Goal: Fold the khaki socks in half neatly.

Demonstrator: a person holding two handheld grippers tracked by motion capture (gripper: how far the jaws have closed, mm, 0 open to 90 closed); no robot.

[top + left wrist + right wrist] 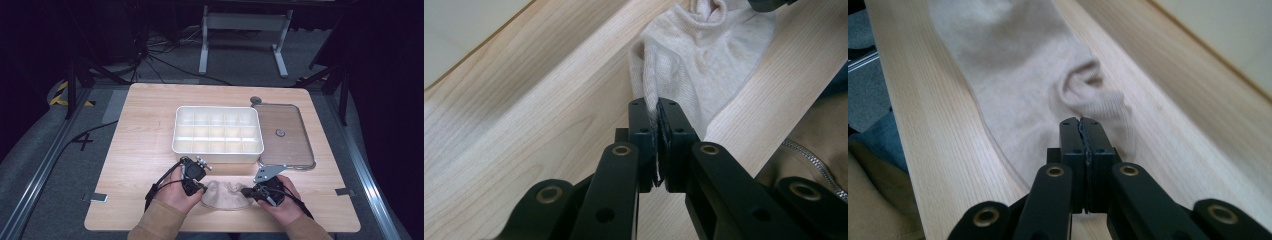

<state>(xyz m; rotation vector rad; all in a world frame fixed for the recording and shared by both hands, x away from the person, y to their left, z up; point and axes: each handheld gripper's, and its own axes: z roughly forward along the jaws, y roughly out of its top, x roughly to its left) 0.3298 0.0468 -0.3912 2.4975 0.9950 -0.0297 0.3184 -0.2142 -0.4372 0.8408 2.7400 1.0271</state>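
— Wooden, pale, rectangular table (135, 150): item one, largest. What sits on it?

— Item two: white plastic tray with a grid of small compartments (218, 131), at the table's middle. Item three: clear flat lid with a round centre knob (285, 135), touching the tray's right side. Both well apart from my work.

— And the work piece?

— Item four: beige knitted ankle sock (225, 195), lying at the near edge of the table, stretched between my two tools.

— Tools?

— Item five: my left gripper (658, 107), black jaws clamped on a pinched fold at one end of the sock. Item six: my right gripper (1082, 125), jaws pressed together at the ribbed cuff; whether cloth is caught between them I cannot tell.

— Handling note?

— My judgement: flattening or folding is in hand. I should keep both grips firm, lift evenly, pull the ends apart gently so the knit smooths without slipping free, and confirm the right jaws truly hold the cuff.
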